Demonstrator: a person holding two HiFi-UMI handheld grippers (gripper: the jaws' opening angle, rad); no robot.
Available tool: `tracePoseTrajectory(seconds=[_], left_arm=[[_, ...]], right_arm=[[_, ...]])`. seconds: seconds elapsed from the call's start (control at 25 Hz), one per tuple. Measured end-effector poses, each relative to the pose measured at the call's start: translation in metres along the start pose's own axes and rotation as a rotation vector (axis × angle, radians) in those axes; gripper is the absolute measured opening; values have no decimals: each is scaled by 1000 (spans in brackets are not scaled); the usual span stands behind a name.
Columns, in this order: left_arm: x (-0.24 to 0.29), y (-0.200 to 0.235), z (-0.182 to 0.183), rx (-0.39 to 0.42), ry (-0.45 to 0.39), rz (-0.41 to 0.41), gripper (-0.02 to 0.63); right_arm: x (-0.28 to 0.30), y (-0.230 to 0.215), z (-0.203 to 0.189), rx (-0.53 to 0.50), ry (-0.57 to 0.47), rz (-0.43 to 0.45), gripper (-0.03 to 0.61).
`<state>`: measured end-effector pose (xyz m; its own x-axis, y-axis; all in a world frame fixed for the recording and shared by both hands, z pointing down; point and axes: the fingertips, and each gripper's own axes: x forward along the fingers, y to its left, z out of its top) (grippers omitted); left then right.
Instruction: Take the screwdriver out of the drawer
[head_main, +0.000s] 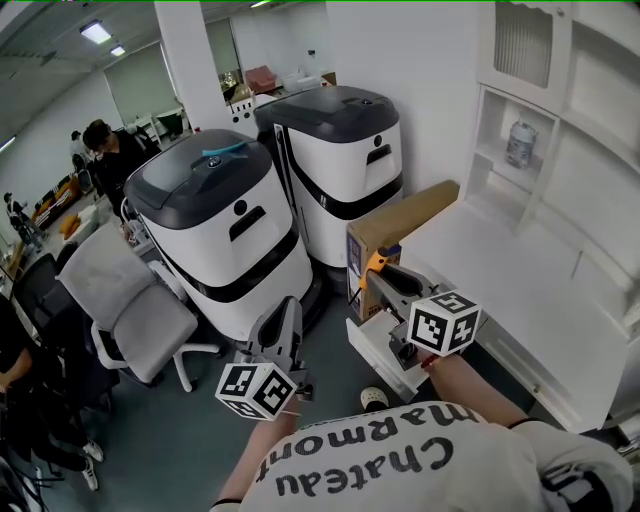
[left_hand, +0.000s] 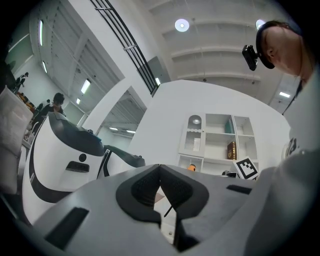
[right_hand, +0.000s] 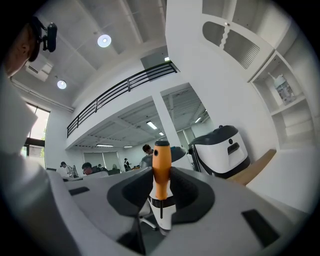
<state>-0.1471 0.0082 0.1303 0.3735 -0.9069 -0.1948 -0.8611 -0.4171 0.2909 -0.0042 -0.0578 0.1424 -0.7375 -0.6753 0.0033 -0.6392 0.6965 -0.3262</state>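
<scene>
The screwdriver (right_hand: 161, 165) has an orange handle and a thin black shaft, and it stands upright between the pads of my right gripper (right_hand: 161, 172), which is shut on it. In the head view the right gripper (head_main: 385, 275) holds the screwdriver (head_main: 377, 263) above the open white drawer (head_main: 378, 352) at the desk's left end. My left gripper (head_main: 283, 312) hangs over the floor left of the drawer. In its own view the left gripper (left_hand: 159, 167) has its jaws meeting at the tips with nothing between them.
A long cardboard box (head_main: 402, 222) leans at the white desk (head_main: 520, 290) corner behind the right gripper. Two white-and-black machines (head_main: 215, 235) (head_main: 345, 160) stand ahead on the floor, with a grey office chair (head_main: 130, 300) to their left. Wall shelves hold a bottle (head_main: 519, 144).
</scene>
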Motion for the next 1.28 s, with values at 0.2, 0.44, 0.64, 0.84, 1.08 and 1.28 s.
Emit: tracePoseTrajectory(seconds=[0.2,0.44,0.64,0.84,1.08,1.28], left_arm=[[0,-2,-5,-7,3,-1,23],[-6,0,-16,-22,24,6,23],[-11,1,-20,-25,30,12,23],[-16,3,-21,-28,37,18,23],[-21,6,-33,-45,61,27,23],[-22,11,-41,-52,79,35,23]], right_arm=[[-8,-9,-5,11,12,-18,115],[-12,-15,-15,43,21,-38,115],[-12,-15,-22,52,30,-44,115],[-13,-16,-27,51,39,-56,115],[-15,-20,-39,66,56,-70,115],[-11,-24,-49,77,73,-75,115]])
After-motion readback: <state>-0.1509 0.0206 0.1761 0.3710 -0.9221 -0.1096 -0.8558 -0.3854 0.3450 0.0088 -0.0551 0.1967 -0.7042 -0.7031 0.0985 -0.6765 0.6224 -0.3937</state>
